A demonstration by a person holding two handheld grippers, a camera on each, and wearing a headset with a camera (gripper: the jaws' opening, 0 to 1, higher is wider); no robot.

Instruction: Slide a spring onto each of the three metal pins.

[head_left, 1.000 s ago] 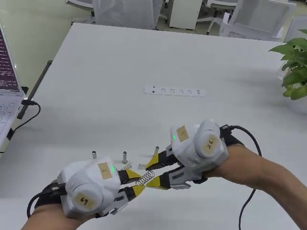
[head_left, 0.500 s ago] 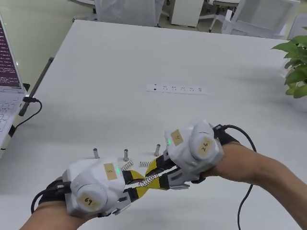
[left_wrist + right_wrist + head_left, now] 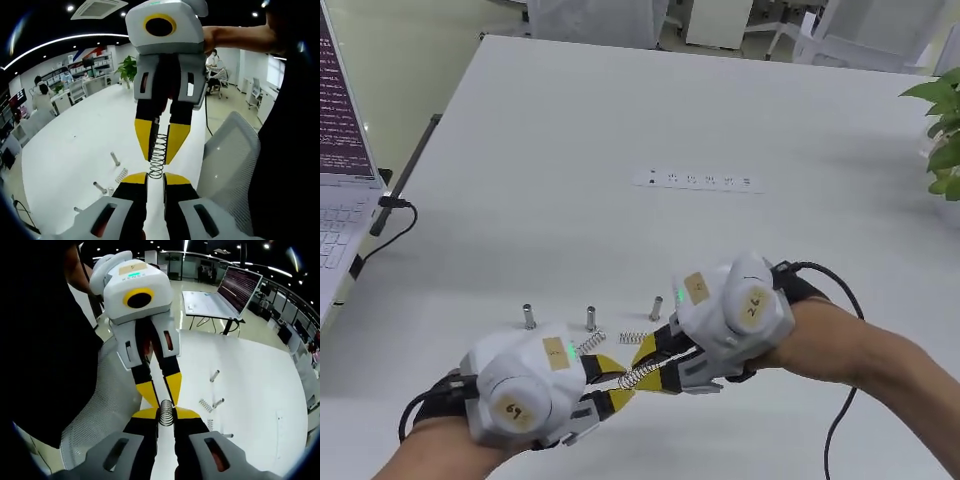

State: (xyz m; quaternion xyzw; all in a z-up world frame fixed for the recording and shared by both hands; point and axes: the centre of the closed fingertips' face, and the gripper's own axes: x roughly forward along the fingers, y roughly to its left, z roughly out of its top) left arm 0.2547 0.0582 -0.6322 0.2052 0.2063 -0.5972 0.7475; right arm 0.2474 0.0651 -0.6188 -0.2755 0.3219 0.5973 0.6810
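A steel spring [image 3: 638, 377] hangs level above the table, with my two grippers meeting tip to tip on it. My left gripper [image 3: 617, 382] is shut on one end [image 3: 156, 172] and my right gripper [image 3: 651, 369] is shut on the other end [image 3: 167, 413]. Three short metal pins stand upright in a row just beyond the grippers: left [image 3: 529, 316], middle [image 3: 591, 318] and right [image 3: 656, 307], all bare. One loose spring [image 3: 588, 345] lies by the middle pin. Another loose spring [image 3: 632, 337] lies between the middle and right pins.
A white power strip [image 3: 698, 181] lies mid-table. An open laptop [image 3: 335, 150] with a black cable [image 3: 390, 205] sits at the left edge, and a green plant [image 3: 945, 130] at the right edge. A white mesh chair [image 3: 227, 155] stands at the table's near side.
The head camera has shifted, so the table sits a little lower and to the right. Both grippers stay tip to tip on the spring, drawn slightly closer together.
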